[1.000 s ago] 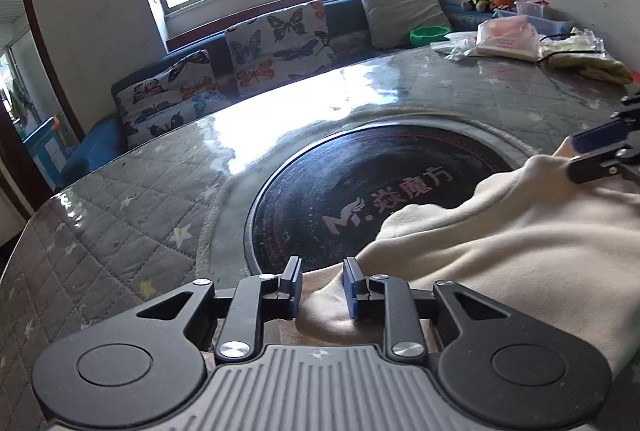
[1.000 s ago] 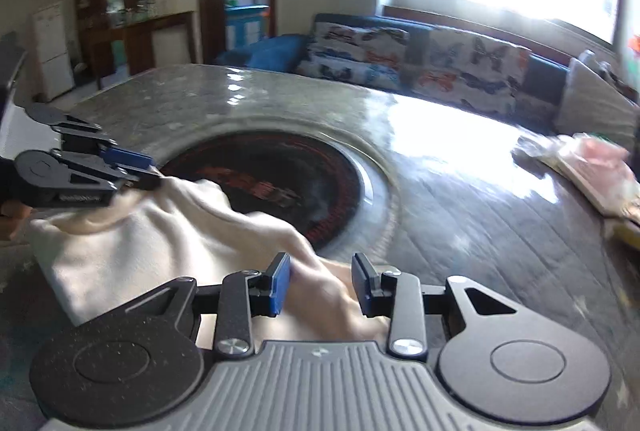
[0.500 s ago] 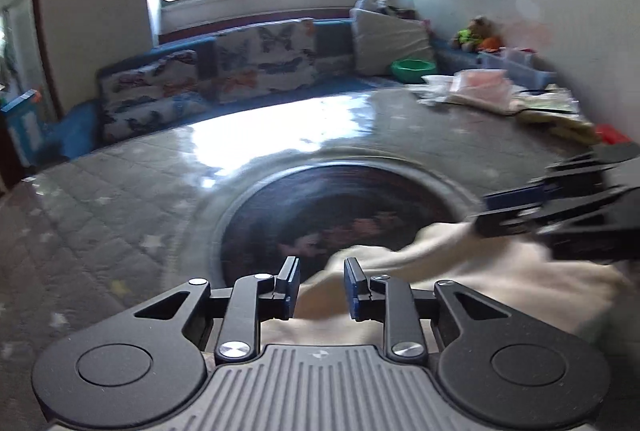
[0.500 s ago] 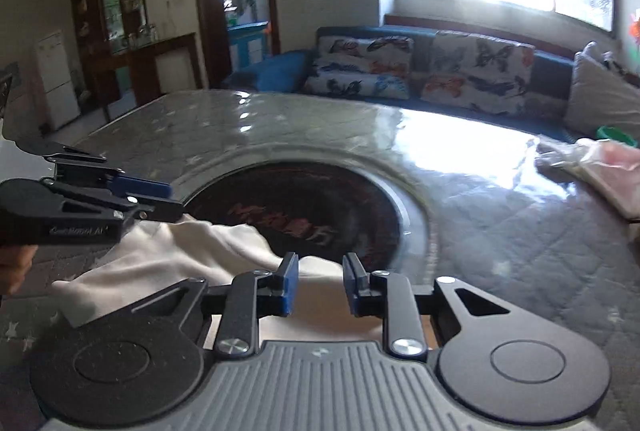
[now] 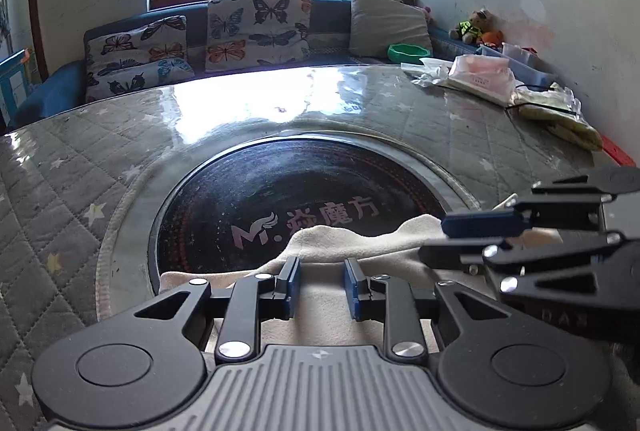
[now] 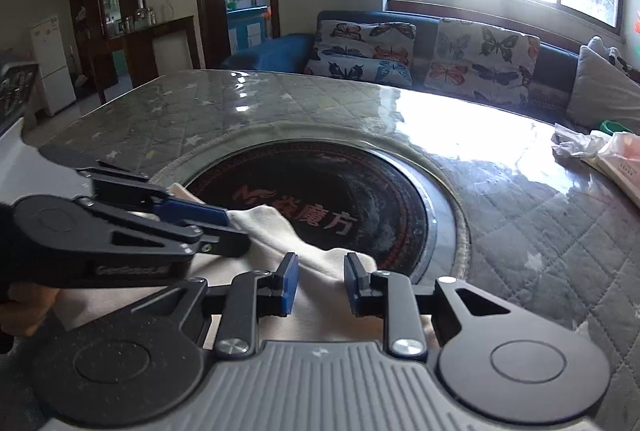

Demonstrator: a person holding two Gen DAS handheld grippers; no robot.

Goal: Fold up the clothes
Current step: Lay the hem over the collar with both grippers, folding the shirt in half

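Observation:
A cream garment (image 5: 352, 243) lies bunched at the near edge of the round table, partly over the black centre disc (image 5: 280, 199). My left gripper (image 5: 319, 285) is open just above the cloth, nothing between its blue pads. My right gripper (image 6: 318, 285) is also open over the same cloth (image 6: 280, 231). The two grippers sit close side by side: the right one shows in the left wrist view (image 5: 480, 235), the left one in the right wrist view (image 6: 224, 231). The cloth under both gripper bodies is hidden.
The quilted grey tabletop (image 5: 80, 159) surrounds the disc. Plastic bags and packets (image 5: 480, 79) lie at the table's far right. A sofa with butterfly cushions (image 5: 256, 27) stands behind the table under the window. A doorway and cabinet (image 6: 120, 11) are at the far left.
Both grippers have let go of the cloth and their jaws have widened. The garment, held up a second ago, now lies low on the table. The grippers have come closer together.

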